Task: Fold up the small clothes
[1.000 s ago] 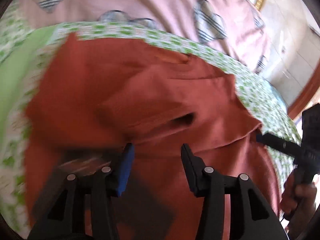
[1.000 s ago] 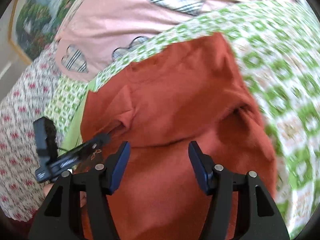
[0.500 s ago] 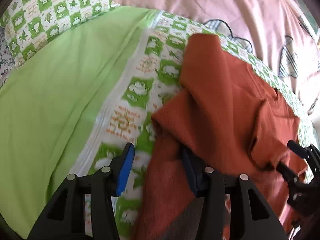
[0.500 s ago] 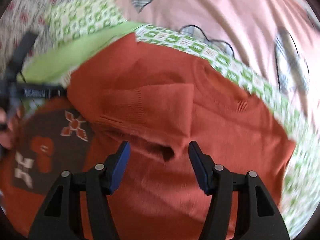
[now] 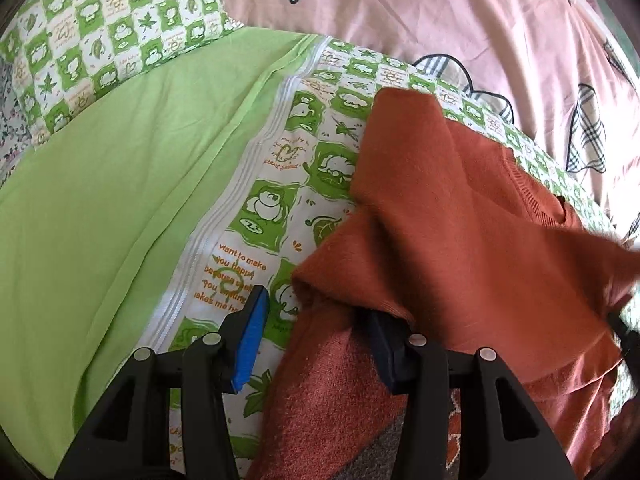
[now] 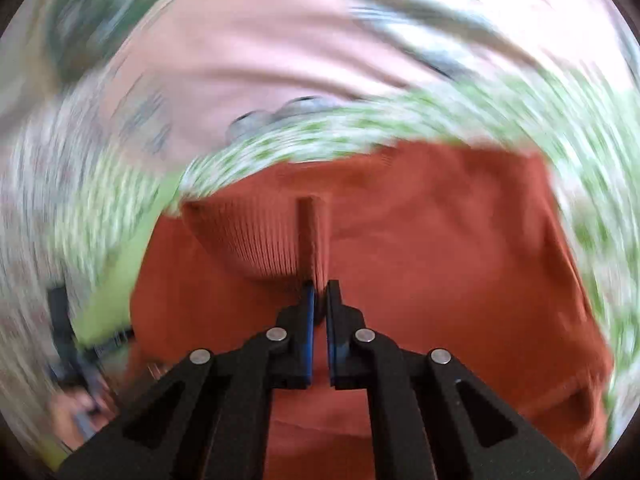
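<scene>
Left hand-held gripper [image 5: 316, 328] hovers released at the sweater's [image 5: 460, 240] left edge, one finger over the green-checked bedsheet [image 5: 280, 152], the other tucked beneath a raised fold of fuzzy rust-orange knit. Right hand-held gripper [image 6: 320, 292] is clenched on a ribbed pinch of the sweater [image 6: 420, 240], which lies on the bed just ahead of both tools, so the right looks likelier to lead the fold.

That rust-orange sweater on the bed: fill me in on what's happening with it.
A person is folding the rust-orange knitted sweater on a green-and-white patterned bedsheet with two handheld grippers. The right gripper is shut on a ribbed fold of the sweater. The left gripper is open at the sweater's left edge, one finger tucked under the fabric. The fold is unfinished.
</scene>
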Tool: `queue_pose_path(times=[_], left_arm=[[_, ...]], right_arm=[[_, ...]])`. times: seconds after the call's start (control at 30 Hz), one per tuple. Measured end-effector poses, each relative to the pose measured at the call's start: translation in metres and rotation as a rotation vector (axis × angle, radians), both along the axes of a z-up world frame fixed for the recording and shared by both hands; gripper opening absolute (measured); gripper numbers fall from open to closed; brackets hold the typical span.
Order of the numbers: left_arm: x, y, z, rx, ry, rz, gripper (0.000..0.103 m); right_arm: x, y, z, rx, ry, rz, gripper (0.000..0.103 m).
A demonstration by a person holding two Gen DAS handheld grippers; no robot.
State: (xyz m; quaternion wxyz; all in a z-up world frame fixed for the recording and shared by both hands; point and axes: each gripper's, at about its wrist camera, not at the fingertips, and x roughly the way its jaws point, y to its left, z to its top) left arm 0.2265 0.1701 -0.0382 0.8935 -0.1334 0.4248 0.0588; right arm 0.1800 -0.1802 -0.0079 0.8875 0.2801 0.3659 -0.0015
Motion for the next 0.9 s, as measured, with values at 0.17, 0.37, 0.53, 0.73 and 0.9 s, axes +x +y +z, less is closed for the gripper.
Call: queue_pose_path(times=[0.17,0.37,0.53,0.73,0.9], left_arm=[[-0.011,0.02,-0.001,-0.099,-0.021,0.066,0.049],[-0.015,0.03,-0.001,-0.157,-0.034,0.099,0.048],[-0.01,0.016,0.0,-0.107,-0.025,0.058,0.047],[-0.011,0.01,0.001,-0.098,-0.027,0.023,0.051],[-0.016,0.019,-0.002,-0.146,-0.04,0.061,0.051]], right_arm=[[-0.024,-0.032,-0.031,0.11,0.073,-0.085,0.006],[-0.029,-0.036,-0.039,0.184,0.086,-0.108,0.011],[-0.017,-0.044,-0.045,0.231,0.072,-0.148,0.018],[-0.04,-0.06,0.011,0.077,-0.069,-0.203,0.006],[-0.041,-0.065,-0.018,0.057,0.074,-0.156,0.006]])
